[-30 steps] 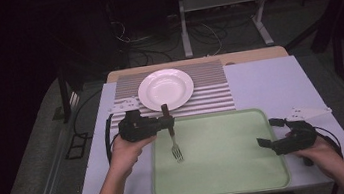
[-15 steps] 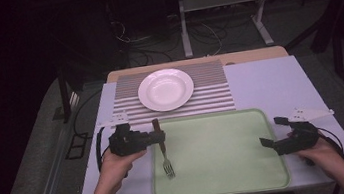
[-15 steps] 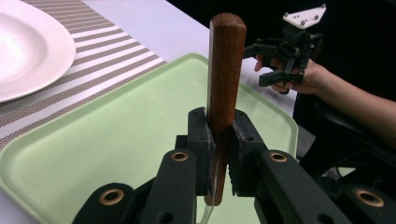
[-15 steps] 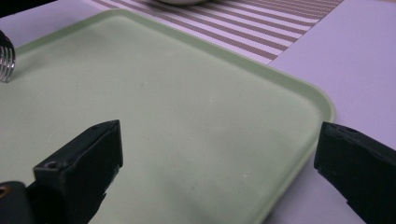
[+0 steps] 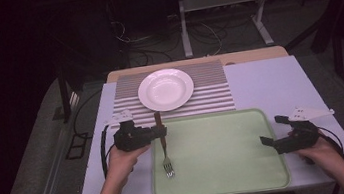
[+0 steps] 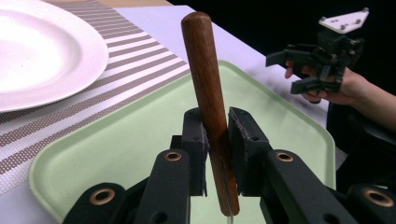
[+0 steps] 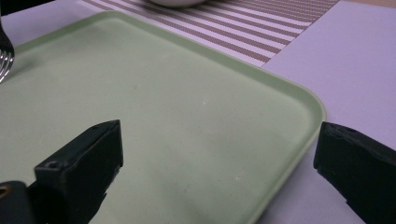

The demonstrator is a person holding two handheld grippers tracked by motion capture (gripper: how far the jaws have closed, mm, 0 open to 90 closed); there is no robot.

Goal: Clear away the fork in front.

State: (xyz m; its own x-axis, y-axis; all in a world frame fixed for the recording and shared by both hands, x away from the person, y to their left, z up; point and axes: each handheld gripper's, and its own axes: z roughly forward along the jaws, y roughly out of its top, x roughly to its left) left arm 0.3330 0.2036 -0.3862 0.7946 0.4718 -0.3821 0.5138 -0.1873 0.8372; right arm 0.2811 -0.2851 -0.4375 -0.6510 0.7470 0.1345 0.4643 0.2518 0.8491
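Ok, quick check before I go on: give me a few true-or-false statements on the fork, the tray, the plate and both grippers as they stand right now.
1. The left gripper has the fork by its wooden handle. True; its jaws have just been opening a little, with the handle between the pads.
2. The fork's tines are over the white plate. False: they are down at the green tray, near its left edge.
3. The right gripper is open with nothing between its jaws. True.
4. The plate sits on the tray. False: it sits on the striped placemat beyond the tray.
5. The right gripper holds a knife. False: it holds nothing.
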